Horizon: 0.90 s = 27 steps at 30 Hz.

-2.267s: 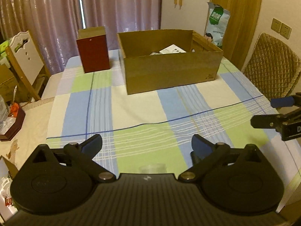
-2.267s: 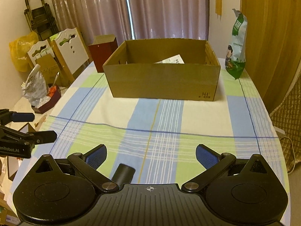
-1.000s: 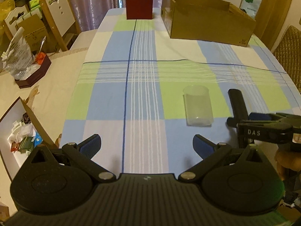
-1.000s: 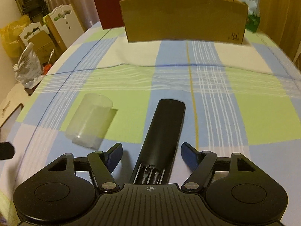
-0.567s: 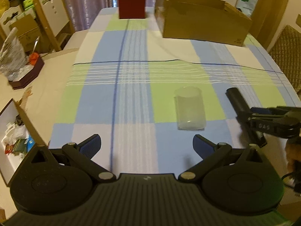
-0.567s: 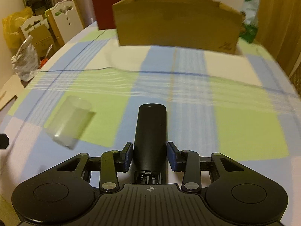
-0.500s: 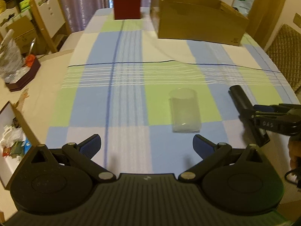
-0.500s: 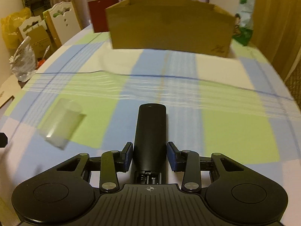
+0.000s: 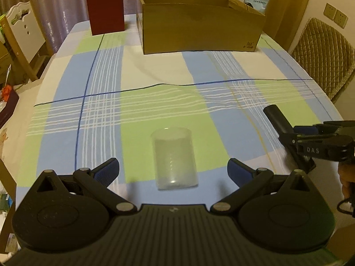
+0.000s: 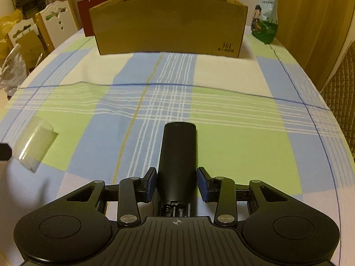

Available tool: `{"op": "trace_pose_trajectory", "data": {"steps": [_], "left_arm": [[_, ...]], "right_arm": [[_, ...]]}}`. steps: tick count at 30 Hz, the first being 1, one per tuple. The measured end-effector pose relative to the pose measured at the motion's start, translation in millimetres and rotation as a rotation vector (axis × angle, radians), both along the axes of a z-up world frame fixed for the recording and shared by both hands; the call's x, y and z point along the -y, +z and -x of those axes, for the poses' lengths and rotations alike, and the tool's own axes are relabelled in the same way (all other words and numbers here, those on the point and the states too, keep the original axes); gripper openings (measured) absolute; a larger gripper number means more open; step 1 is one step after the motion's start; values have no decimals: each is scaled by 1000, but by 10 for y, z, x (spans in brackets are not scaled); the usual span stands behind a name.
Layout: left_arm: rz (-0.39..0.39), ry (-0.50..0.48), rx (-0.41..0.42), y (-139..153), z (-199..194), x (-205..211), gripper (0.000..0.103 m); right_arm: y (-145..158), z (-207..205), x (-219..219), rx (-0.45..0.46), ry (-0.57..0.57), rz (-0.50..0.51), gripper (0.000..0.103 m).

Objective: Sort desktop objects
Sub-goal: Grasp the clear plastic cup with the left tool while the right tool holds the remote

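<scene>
Right hand-held gripper (image 10: 176, 186) clenched on a black remote (image 10: 178, 155) low over the checked tabletop (image 10: 233, 115); left hand-held gripper (image 9: 173, 169), spread wide, frames a toppled clear cup (image 9: 174, 157). Best kept level and lifted clear before crossing to the cardboard box (image 10: 168, 25)

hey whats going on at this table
A person is sorting things on a checked tablecloth with two handheld claws. The right claw is shut on a black remote control. The left claw is open just short of a clear plastic cup lying on its side. A cardboard box stands at the far end.
</scene>
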<state>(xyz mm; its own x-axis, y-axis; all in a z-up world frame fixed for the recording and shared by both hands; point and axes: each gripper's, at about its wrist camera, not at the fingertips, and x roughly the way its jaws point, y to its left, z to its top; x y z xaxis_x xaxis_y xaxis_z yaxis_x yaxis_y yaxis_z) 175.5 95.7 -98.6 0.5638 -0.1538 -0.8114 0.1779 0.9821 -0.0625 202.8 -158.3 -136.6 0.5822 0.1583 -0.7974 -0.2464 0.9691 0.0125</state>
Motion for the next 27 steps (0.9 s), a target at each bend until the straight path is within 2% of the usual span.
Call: {"op": "trace_pose_trajectory", "data": {"steps": [8,12,16,17,18,19,21,27], "left_arm": [[-16,1,-14,-168,-167,59,99],[-25,-8,-35,-262,-229,65,91],[-24,-7,-55,-323,-266,58,76],[-24,-6,-60,-338,-275,56,76],[-26,-7,-61,-345,-276,59,76],[-27,-8,-62,-353,-277,61,76],[-29,-11,-65,-366,-283,65,75],[-29,-17,-73,-397,-303,71,64]], "right_arm": [[-29,-4,1,8,10,8,39],[-37,-12,-2,15,14,11,39],[-45,-21,-6,22,18,14,39],[-50,-17,-9,24,13,20,40],[-57,-11,-12,25,6,29,58],[-64,-4,-16,26,-1,38,68],[-73,13,6,22,-15,24,68],[-63,70,9,9,-38,8,67]]}}
